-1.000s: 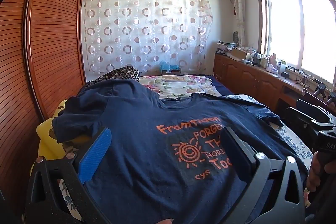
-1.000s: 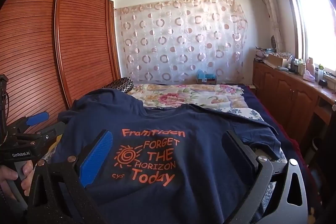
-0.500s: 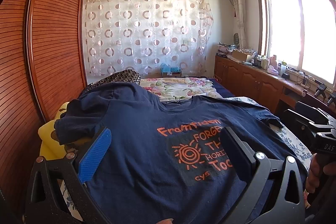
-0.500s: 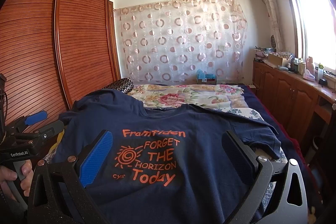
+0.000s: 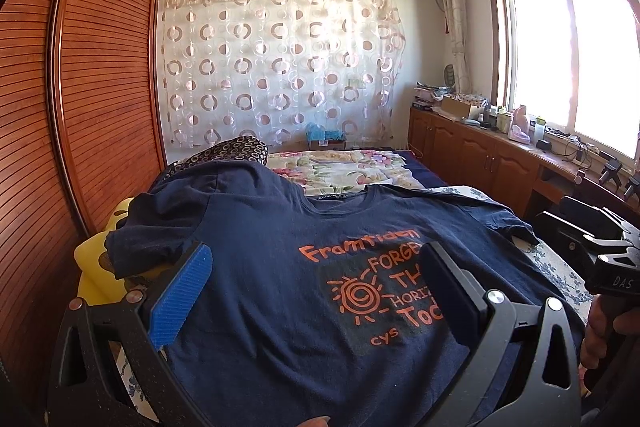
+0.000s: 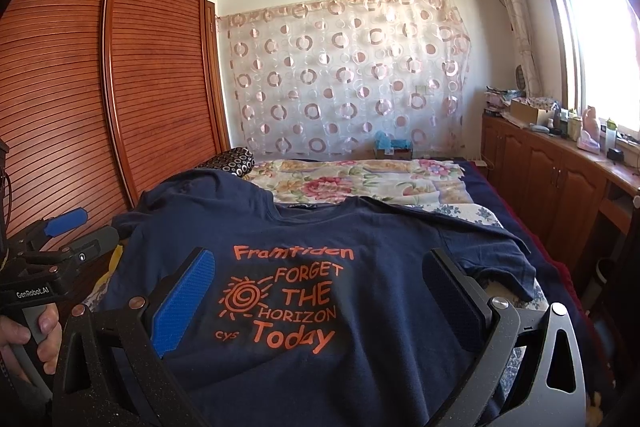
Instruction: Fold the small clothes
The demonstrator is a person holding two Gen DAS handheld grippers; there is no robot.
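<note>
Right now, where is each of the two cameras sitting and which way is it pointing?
Left wrist: on the left gripper, facing up the bed over the navy T-shirt; open fingers, right gripper at the right edge.
Right wrist: on the right gripper, same heading; open fingers, left gripper at the left edge.
Shared: T-shirt, bed, curtain.

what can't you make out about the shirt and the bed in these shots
- Shirt hem: cut off by the bottom edge and the gripper frames in both views.
- Print: its right part is hidden behind the left gripper's finger in the left view.
- Yellow item: mostly under the sleeve; unidentifiable.
- Collar label: too small to read.
- Bed under the shirt: covered.
</note>
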